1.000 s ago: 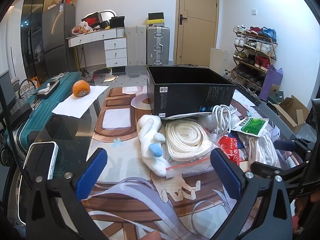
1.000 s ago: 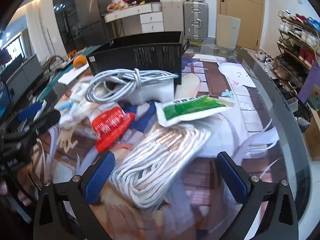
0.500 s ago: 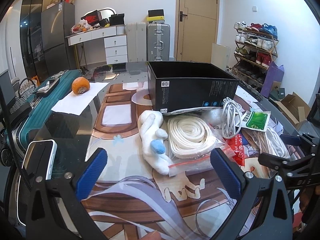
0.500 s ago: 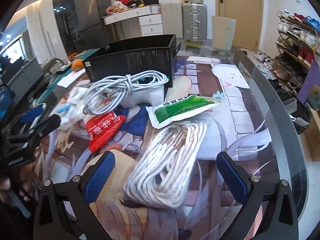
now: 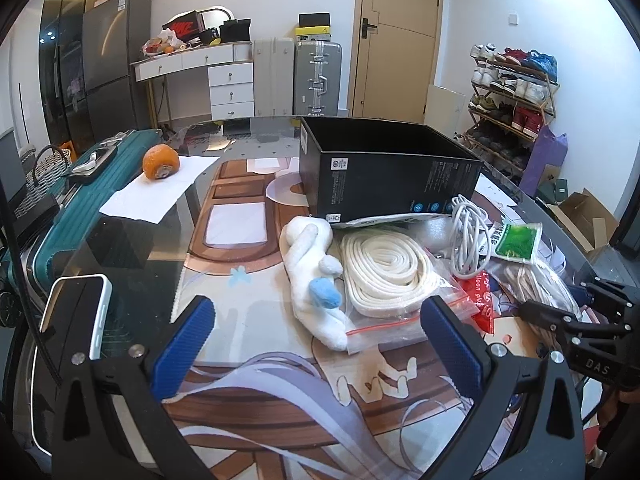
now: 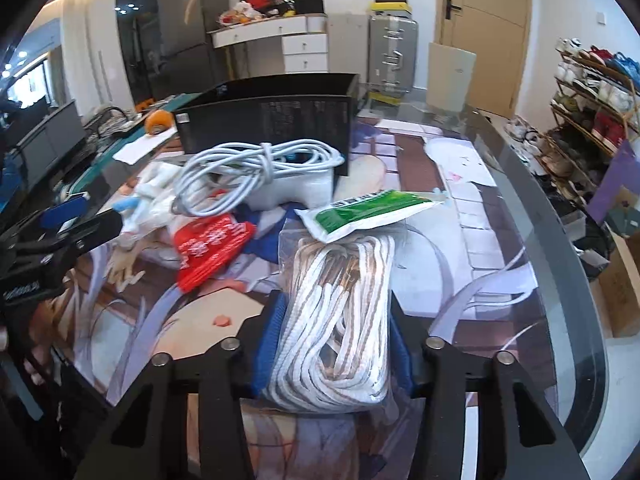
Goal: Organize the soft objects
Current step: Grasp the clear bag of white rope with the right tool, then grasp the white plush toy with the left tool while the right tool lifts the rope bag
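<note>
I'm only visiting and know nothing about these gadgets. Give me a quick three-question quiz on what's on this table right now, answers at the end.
1. True or false: the right gripper is shut on the bagged white rope.
2. Which thing lies partly on that bag's far end? A) green packet B) red packet C) white plush toy
3. Fill in: the black box has nothing visible inside, and the left gripper is ____.

Key: 1 true: its blue pads press the bag from both sides. 2 A. 3 open, holding nothing.
</note>
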A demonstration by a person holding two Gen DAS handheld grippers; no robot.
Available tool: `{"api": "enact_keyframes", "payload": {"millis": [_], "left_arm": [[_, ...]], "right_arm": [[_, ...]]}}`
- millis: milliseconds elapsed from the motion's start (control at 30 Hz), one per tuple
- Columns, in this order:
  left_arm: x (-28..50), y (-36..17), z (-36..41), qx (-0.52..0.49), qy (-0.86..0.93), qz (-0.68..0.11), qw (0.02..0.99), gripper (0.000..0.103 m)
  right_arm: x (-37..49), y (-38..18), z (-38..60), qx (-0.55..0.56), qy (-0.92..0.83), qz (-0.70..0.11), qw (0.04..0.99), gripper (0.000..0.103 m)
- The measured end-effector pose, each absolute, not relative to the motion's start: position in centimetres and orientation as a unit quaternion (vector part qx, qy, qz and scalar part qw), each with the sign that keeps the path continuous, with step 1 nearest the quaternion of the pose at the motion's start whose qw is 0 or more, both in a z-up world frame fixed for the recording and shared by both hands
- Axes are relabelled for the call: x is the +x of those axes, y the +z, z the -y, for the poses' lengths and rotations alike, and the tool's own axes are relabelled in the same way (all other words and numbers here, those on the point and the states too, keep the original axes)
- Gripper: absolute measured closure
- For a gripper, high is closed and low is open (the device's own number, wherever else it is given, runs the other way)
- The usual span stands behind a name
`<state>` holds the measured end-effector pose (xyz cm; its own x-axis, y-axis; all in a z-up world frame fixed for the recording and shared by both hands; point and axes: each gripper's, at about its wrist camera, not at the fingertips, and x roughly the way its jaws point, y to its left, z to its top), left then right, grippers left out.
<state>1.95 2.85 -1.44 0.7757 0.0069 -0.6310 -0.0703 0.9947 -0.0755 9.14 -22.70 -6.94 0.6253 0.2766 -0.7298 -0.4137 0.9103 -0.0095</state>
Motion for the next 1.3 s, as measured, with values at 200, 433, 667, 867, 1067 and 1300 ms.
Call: {"api": "enact_keyframes", "payload": {"millis": [200,433,667,867,1067,1300], "left_arm": [[2.4,-1.2,-3.8,-0.063,0.042,-0.334,0.94,0.0],[3.4,-1.1,-4.8,-0.058,0.072,-0.337,0.937,0.001],[4.8,-1.8,-5.5,-0.055,0.089,-0.363,0.926,0.004],[6.6,-2.4,-4.7,-0.02,0.092,-0.394,0.914,0.014],[7.9,-3.4,-4.4,-0.019,0.076,-0.429,0.9,0.03],[7.5,-3.4,-3.9,-0.023,0.041,-0.42,0.906,0.077]], "right_arm": [[8.0,-6.1,22.3,-0.096,0.23,-0.374,0.893,0.063],[6.9,-4.2,23.1,-0.078,0.261,-0.34,0.9,0.063],[5.0,-0.9,23.5,-0.07,0.286,-0.279,0.914,0.063],[5.2,-0.6,23.8,-0.059,0.284,-0.276,0.916,0.063],[5.9,-1.6,24.0,-0.059,0.275,-0.292,0.914,0.063],[6.2,-1.9,24.3,-0.057,0.275,-0.296,0.913,0.063]]}}
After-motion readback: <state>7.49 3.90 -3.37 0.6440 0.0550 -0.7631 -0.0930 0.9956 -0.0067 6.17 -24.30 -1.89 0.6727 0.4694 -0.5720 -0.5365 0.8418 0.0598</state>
